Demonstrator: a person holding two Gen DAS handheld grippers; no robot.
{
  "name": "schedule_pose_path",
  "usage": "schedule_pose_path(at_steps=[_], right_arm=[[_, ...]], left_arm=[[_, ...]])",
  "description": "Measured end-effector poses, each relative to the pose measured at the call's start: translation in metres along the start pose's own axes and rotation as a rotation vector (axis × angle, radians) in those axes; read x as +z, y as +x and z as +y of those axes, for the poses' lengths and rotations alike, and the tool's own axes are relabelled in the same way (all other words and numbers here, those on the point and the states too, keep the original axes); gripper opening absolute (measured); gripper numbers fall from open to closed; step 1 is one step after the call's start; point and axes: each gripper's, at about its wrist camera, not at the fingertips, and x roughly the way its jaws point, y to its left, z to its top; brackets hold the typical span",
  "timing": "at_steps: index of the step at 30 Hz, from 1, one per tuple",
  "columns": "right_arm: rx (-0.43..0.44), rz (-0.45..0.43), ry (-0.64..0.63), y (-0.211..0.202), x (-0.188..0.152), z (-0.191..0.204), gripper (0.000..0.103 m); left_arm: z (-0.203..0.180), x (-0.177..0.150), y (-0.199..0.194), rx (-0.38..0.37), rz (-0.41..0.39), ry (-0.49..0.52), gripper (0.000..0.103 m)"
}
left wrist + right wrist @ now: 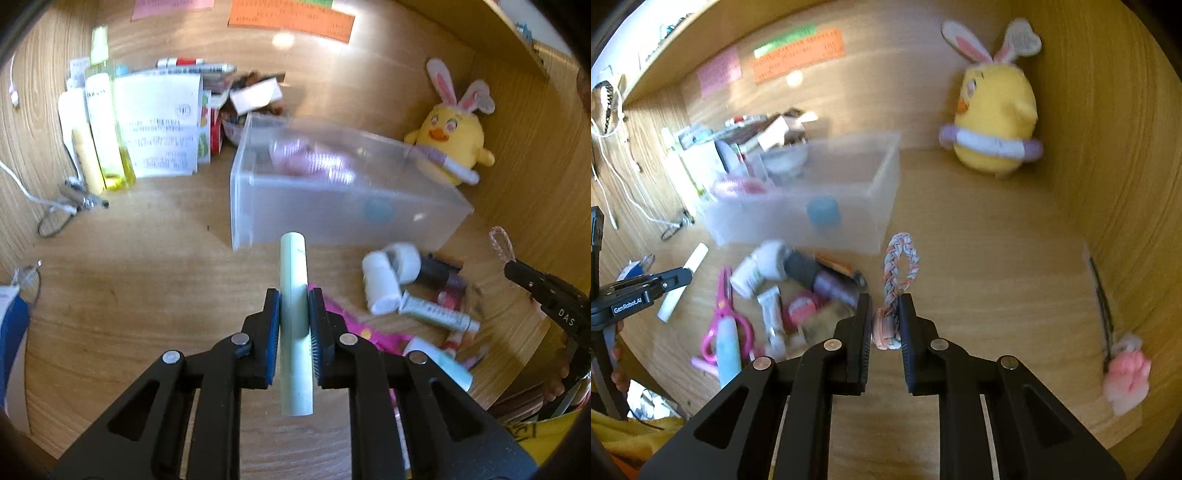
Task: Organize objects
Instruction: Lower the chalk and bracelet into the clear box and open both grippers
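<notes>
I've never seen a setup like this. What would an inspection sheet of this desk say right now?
Surface: wooden desk, partly bare.
Job's things: translucent bin already holding a few items; pale green tube; braided loop.
Clutter: pile in front of the bin with pink scissors, small bottles and tubes; bottles and papers at the back.
Grippers: left gripper shut on the pale green tube; right gripper shut on the braided loop.
Cables: white cable on the left side.
Surroundings: yellow plush chick in the corner; coloured notes on the back wall.
</notes>
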Motion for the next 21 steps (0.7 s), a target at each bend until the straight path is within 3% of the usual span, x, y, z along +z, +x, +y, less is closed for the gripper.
schedule_pose_path(at_steps=[5, 7, 14, 21], right_arm=[[0.158, -0.035, 0.035, -0.001, 0.028, 0.005, 0.013], [0.182, -0.059, 0.034, -0.004, 0.036, 0.010, 0.013], [0.191, -0.140, -0.013, -0.007, 0.068, 0.028, 0.013], [0.177, -0.148, -0.059, 0.011, 0.095, 0.035, 0.013]], left_arm=[[0.002, 0.026, -0.008, -0.018, -0.053, -0.012, 0.015], [0.004, 0.035, -0.011, -0.021, -0.073, -0.021, 0.015], [0.003, 0.064, -0.012, -0.008, -0.116, 0.005, 0.015], [0.016, 0.094, -0.007, -0.030, -0.125, -0.019, 0.015]])
